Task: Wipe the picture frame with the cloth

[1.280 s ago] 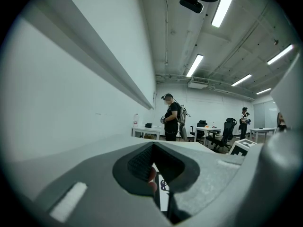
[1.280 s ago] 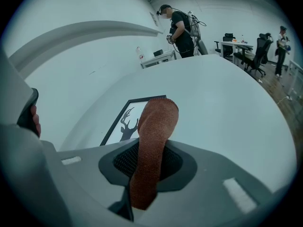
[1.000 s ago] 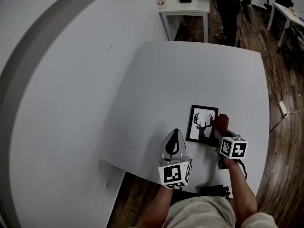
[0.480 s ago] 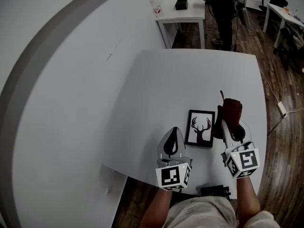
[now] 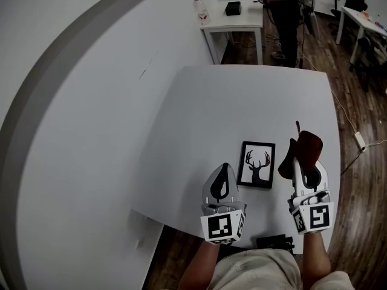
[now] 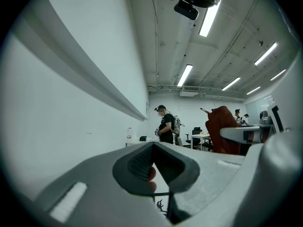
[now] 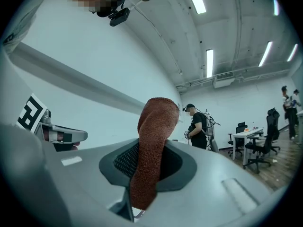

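White tabletop point(image 5: 242, 95): picture frame point(image 5: 257, 164) lies flat near its near edge, toward the right corner. Your right gripper point(image 5: 301, 169) hangs just right of the frame, jaws pinching the reddish-brown cloth point(image 5: 307, 150), off the glass. Your left gripper point(image 5: 222, 170) sits just left of the frame, jaws pressed together, empty.

We note a white tabletop point(image 5: 254, 95) against a white wall point(image 5: 78, 132) with a grey band. Dark wood floor point(image 5: 366, 198). Small white side table point(image 5: 237, 16) beyond. Ceiling strip lights point(image 7: 209, 63) lit; office chairs point(image 7: 272, 119) at rear.
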`<state>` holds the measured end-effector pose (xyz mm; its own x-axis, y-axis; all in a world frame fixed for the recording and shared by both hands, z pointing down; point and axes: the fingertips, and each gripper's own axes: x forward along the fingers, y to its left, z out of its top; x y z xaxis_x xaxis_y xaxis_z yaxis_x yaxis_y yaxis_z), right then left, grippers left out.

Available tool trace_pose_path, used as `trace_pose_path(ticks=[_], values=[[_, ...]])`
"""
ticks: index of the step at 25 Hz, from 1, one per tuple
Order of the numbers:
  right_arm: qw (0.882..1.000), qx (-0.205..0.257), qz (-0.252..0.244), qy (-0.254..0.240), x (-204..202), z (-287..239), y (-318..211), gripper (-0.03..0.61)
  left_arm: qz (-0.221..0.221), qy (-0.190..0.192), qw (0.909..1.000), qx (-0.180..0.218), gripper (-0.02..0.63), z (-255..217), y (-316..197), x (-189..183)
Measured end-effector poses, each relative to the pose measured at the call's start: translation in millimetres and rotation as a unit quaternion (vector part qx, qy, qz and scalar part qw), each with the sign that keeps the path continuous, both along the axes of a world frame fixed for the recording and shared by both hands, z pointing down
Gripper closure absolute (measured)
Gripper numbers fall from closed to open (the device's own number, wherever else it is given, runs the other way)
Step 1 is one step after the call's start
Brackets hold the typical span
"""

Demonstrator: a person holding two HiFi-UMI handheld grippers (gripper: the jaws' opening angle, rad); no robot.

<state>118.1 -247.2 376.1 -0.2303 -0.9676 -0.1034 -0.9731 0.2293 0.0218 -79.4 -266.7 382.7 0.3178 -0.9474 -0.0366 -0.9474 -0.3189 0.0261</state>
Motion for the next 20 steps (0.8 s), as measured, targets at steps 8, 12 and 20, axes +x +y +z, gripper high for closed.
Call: trace_pose_path(ticks=[8, 12, 20], values=[[1.0, -0.003, 0.009, 0.006, 1.8, 0.3, -3.1, 0.482, 0.002, 0.006, 1.0, -0.002, 0.612, -3.8, -3.7, 0.8], [1.0, -0.002, 0.01, 0.007, 1.7, 0.6, -4.1, 0.482, 0.005, 0.006, 1.0, 0.001, 0.612, -2.4, -5.9, 1.7], [1.0, -0.006, 0.01, 0.007, 2.7, 2.9, -6.8, 0.482, 0.005, 0.004, 1.0, 0.003, 0.612, -4.1, -8.0, 2.4]])
